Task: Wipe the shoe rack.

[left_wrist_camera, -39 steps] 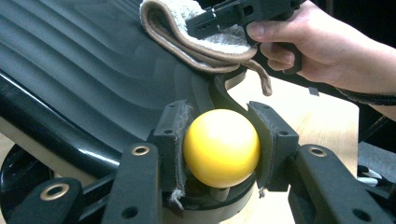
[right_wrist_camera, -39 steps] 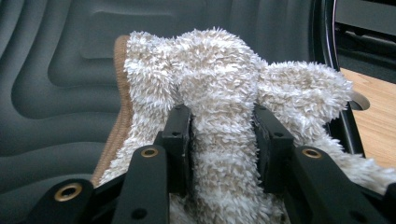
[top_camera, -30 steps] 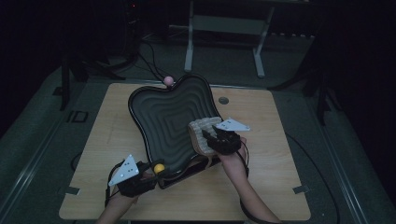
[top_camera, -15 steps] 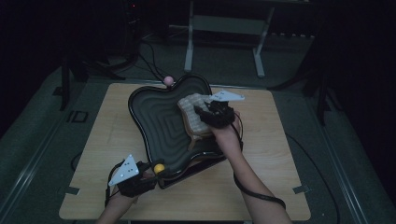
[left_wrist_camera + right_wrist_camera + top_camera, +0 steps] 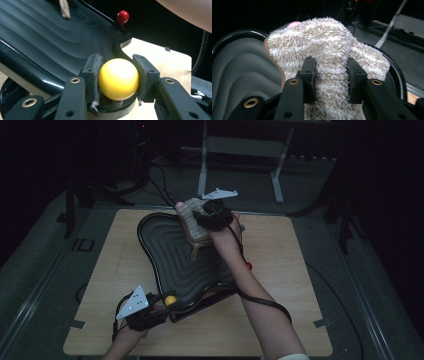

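A black ridged tray (image 5: 170, 250) lies on the wooden table, its near end tilted up. On a post at its near corner sits a yellow ball knob (image 5: 118, 78) (image 5: 171, 300), and my left gripper (image 5: 159, 307) (image 5: 117, 75) is shut on it. My right gripper (image 5: 202, 222) (image 5: 331, 75) is shut on a fluffy beige cloth (image 5: 329, 50) (image 5: 192, 220), held over the tray's far end. A tan strap (image 5: 196, 251) hangs from the cloth. A red ball knob (image 5: 248, 266) (image 5: 123, 16) stands at the tray's right edge. A pink knob (image 5: 294, 24) peeks from behind the cloth.
The wooden tabletop (image 5: 285, 270) has bare room to the right of the tray and along its front edge. A metal stand (image 5: 240, 150) and cables lie on the dark floor beyond the table's far side.
My right gripper has carried the fluffy cloth from the tray's middle right up and away to its far end. The left gripper has kept still on the yellow knob.
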The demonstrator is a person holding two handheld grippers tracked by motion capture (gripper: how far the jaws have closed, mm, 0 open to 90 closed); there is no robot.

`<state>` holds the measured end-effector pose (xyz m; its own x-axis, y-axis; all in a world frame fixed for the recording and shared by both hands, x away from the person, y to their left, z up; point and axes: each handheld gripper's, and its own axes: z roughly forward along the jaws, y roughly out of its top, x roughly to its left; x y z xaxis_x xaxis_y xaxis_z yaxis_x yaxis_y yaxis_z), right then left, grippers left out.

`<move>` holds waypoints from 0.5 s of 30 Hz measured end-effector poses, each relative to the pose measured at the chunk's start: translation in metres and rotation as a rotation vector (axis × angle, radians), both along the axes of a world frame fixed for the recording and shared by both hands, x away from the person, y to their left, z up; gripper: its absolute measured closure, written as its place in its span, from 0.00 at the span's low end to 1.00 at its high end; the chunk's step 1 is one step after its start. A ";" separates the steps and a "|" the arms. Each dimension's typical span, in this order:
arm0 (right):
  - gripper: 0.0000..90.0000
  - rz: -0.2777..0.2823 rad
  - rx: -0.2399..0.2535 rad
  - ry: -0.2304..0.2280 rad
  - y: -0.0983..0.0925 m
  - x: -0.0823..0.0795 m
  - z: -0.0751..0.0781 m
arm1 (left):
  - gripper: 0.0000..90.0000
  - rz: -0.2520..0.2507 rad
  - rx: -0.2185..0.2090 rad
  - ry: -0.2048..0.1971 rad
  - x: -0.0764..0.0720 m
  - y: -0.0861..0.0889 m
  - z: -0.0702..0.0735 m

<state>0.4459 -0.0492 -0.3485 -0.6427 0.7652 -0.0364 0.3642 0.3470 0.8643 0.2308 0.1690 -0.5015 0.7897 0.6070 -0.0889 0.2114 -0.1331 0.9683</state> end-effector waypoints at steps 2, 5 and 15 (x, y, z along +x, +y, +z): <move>0.72 -0.012 0.010 0.021 0.000 0.005 -0.003 | 0.66 0.001 -0.002 0.000 0.000 0.000 0.000; 0.72 -0.027 -0.003 0.042 0.000 0.011 -0.013 | 0.66 0.001 -0.001 0.001 0.000 0.000 0.000; 0.71 -0.072 -0.004 0.019 -0.010 -0.004 -0.035 | 0.66 0.006 0.002 0.000 0.000 -0.001 0.000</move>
<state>0.4418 -0.0593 -0.3830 -0.5869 0.8092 -0.0279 0.4047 0.3230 0.8555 0.2306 0.1683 -0.5011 0.7861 0.6118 -0.0881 0.2126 -0.1339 0.9679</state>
